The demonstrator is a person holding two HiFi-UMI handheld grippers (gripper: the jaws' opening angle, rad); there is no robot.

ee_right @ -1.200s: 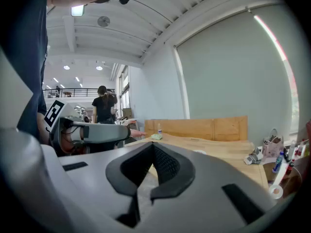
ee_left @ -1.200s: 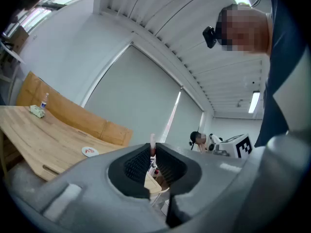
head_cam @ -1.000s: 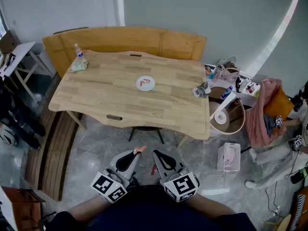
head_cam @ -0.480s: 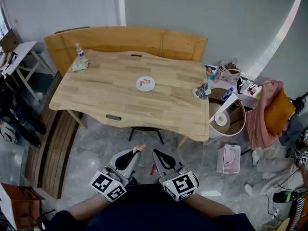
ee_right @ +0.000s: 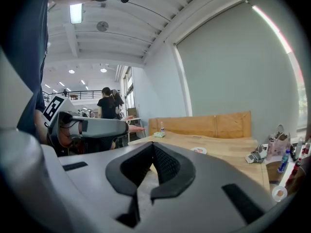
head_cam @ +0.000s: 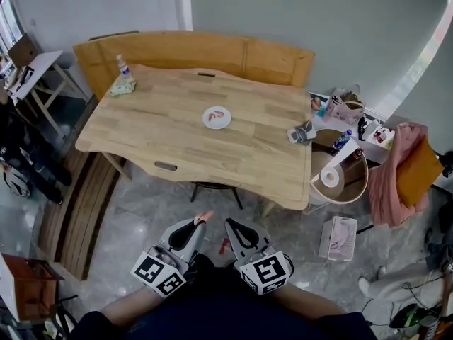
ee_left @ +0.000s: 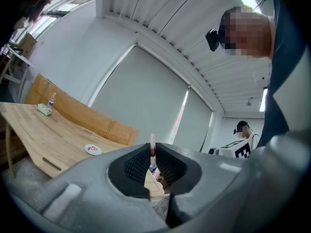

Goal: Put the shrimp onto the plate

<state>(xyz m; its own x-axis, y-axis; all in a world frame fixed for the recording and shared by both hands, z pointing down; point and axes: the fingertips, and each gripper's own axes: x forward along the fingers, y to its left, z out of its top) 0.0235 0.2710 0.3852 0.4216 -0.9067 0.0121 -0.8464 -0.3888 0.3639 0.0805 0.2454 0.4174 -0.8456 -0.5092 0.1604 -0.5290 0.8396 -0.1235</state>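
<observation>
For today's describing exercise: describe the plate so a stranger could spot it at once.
Find the big wooden table. Near its middle lies a small plate. It alone is round and white, with something red on it.

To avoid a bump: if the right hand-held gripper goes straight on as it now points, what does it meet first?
Probably the wooden table, near its front edge, seen just beyond the right hand-held gripper; depth is unclear.

Counter (head_cam: 177, 144): pale matt wood. Floor (head_cam: 152, 214), 6 o'clock: glossy grey stone. Left gripper (head_cam: 200, 223): matt grey plastic, ribbed black pads (ee_left: 138, 165).
</observation>
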